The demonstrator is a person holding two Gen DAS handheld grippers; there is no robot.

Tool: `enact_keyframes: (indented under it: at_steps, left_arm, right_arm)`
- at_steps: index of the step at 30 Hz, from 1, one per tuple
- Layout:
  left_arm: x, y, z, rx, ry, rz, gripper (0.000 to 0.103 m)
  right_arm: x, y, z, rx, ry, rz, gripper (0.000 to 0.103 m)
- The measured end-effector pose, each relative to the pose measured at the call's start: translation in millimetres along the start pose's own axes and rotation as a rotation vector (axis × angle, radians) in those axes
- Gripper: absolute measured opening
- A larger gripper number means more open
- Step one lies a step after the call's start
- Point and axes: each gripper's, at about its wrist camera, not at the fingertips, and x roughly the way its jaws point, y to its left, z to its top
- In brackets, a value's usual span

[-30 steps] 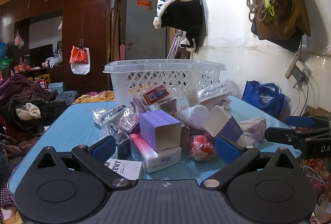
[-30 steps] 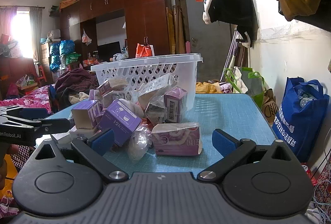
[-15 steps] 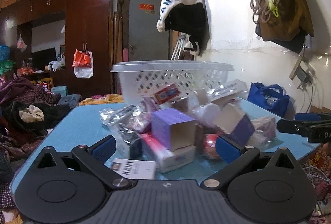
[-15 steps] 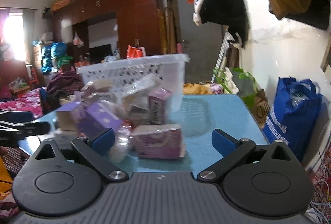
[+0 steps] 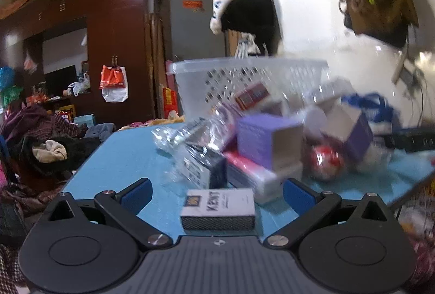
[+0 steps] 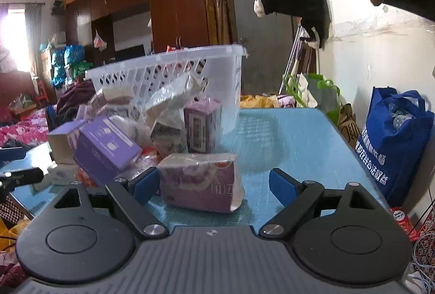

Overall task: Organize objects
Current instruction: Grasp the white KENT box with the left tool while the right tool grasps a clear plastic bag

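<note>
I have the left gripper low over the light-blue surface, its jaws wide apart with nothing pressed between them. A flat white and dark-blue cardboard packet printed "KENT" lies between the blue pads, long axis running from 9 to 3 o'clock, its ribbed edge towards me. At 12 o'clock sits a heap of small boxes, blurred, with a white perforated plastic basket behind it.

The right gripper has its jaws closing, though they are not yet pressing on anything. A pink-purple box wrapped in clear film lies between them, long axis from 9 to 3 o'clock, just beside the left pad and apart from the right; its print is too blurred to read. At 3 o'clock stands a blue cloth bag with white lettering.
</note>
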Motion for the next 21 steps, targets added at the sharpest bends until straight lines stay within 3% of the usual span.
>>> enact_keyframes:
  at_steps: [4, 8, 9, 11, 13, 17, 21]
  left_arm:
    - [6.6, 4.1, -6.1, -0.009, 0.024, 0.006, 0.102]
    - [7.9, 6.7, -10.0, -0.020, 0.025, -0.010, 0.098]
    - [7.1, 7.7, -10.6, -0.023, 0.020, -0.018, 0.096]
    - [5.3, 8.9, -12.7, -0.034, 0.008, -0.043, 0.079]
    - [3.2, 8.8, -14.0, -0.052, -0.005, -0.069, 0.070]
    - [-4.4, 7.0, -14.9, -0.040, -0.043, -0.052, 0.062]
    - [-8.5, 12.8, -6.8, -0.052, -0.070, -0.033, 0.061]
  right_arm:
    - [4.9, 3.7, -2.3, -0.015, 0.008, -0.004, 0.083]
    - [2.6, 4.2, -6.1, -0.022, 0.006, 0.003, 0.068]
    - [0.9, 3.7, -6.9, -0.020, 0.005, 0.008, 0.059]
    - [-4.3, 1.8, -7.7, -0.018, -0.004, 0.008, 0.050]
    - [-8.8, -1.2, -7.2, -0.017, -0.010, 0.004, 0.046]
    - [-13.1, -8.0, -4.0, -0.003, -0.016, 0.001, 0.043]
    - [-14.8, -11.4, -0.4, 0.006, -0.026, -0.008, 0.042]
